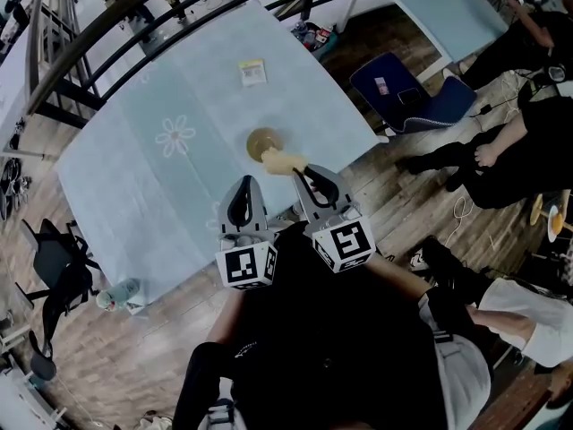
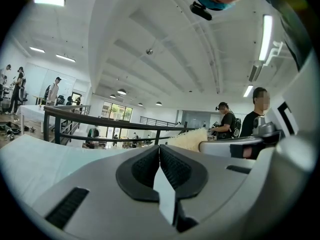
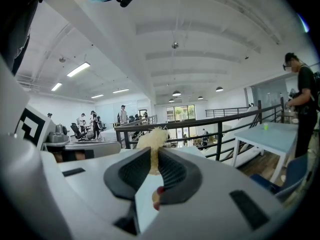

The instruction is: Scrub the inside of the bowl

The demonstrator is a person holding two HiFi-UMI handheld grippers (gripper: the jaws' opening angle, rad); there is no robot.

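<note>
Bowl point(image 1: 259, 139) on blue tablecloth point(image 1: 134, 191) (1 daisy print point(image 1: 175, 136)) by railing point(image 1: 107, 27)

Head view: bowl point(image 1: 258, 138) part-covered by scrub pad point(image 1: 286, 161); inside not legible. Pad's rear end hidden betw. jaws of right gripper point(image 1: 314, 180). Left gripper view: pad's right side cut off behind right gripper's body. Card point(image 1: 253, 72) on table point(image 1: 161, 195): print too small to read. Item point(image 1: 125, 294) at table's near-left corner: unidentifiable.
</note>
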